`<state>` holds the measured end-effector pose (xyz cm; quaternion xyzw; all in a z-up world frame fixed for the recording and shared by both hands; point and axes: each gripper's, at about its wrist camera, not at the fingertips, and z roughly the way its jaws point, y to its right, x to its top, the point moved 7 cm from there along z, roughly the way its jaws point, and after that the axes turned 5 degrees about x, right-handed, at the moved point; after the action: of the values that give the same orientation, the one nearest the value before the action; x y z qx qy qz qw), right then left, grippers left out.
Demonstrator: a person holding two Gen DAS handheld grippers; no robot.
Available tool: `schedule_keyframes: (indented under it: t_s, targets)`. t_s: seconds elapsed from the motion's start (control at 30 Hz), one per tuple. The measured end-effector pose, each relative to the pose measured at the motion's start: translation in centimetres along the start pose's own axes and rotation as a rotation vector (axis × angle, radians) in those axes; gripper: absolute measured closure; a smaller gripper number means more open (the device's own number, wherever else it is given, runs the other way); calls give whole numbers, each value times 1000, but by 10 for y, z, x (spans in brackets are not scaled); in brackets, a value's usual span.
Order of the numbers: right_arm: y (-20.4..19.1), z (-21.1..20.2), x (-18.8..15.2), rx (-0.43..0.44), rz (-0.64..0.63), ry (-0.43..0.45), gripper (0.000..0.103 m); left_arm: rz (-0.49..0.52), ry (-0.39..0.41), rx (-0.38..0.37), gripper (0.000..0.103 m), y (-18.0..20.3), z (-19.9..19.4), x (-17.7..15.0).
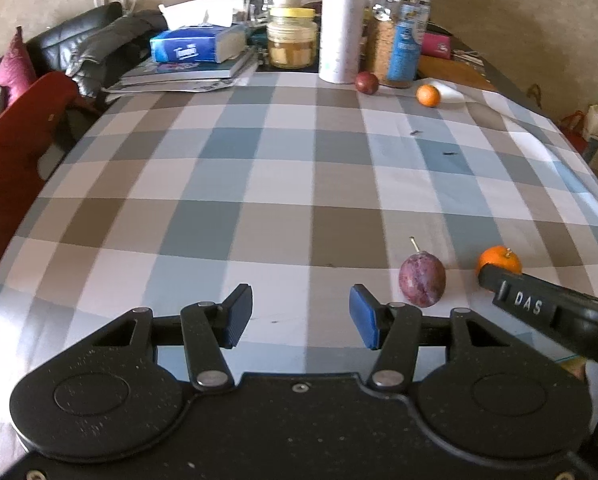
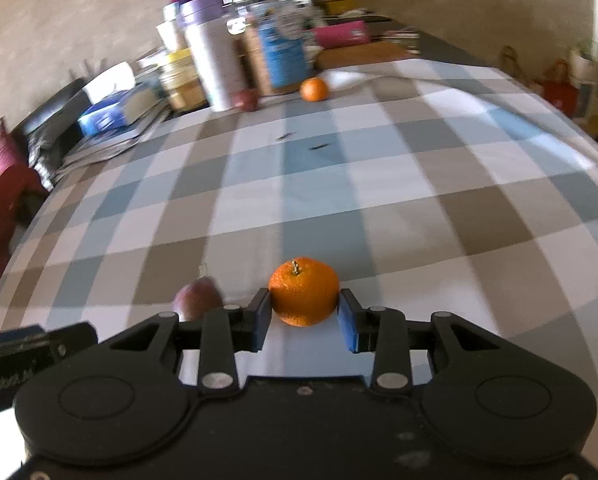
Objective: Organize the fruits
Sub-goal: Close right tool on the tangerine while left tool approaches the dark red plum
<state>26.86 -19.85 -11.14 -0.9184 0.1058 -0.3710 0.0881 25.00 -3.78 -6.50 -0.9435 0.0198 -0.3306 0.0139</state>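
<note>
checked tablecloth (image 1: pixel 259 184), tissue box (image 1: pixel 195 46), white tumbler (image 1: pixel 341 28)

Checked-cloth table (image 1: pixel 283 184): near plum (image 1: pixel 422 279) beside near mandarin (image 2: pixel 303 291); far plum (image 1: pixel 367 82), far mandarin (image 1: pixel 428 95), cluttered jars (image 1: pixel 292 38).

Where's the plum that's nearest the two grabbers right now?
In the left wrist view the near plum lies on the checked tablecloth, just right of the left gripper, beside the near mandarin.

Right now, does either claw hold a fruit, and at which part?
The right claw has the near mandarin between its pads at its sides; a firm grip cannot be told. The left claw holds nothing.
</note>
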Motion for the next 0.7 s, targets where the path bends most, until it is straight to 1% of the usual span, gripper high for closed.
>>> schedule_keyframes:
  t_s: [0.1,0.23,0.5,0.6,0.7]
  targets:
    - [14,-1,4,-55,39,20,66,6,1,-28,43,10,3,1]
    - [31,-1,8,-127,77,46,66,15,17,-83,43,25,5,4]
    - [56,-4,14,-192,172,72,66,64,64,-169,43,57,9,7]
    - [62,-5,15,-226,185,84,66,86,77,-175,43,65,12,6]
    - [66,-5,16,-252,190,92,66,101,74,-161,43,70,18,3]
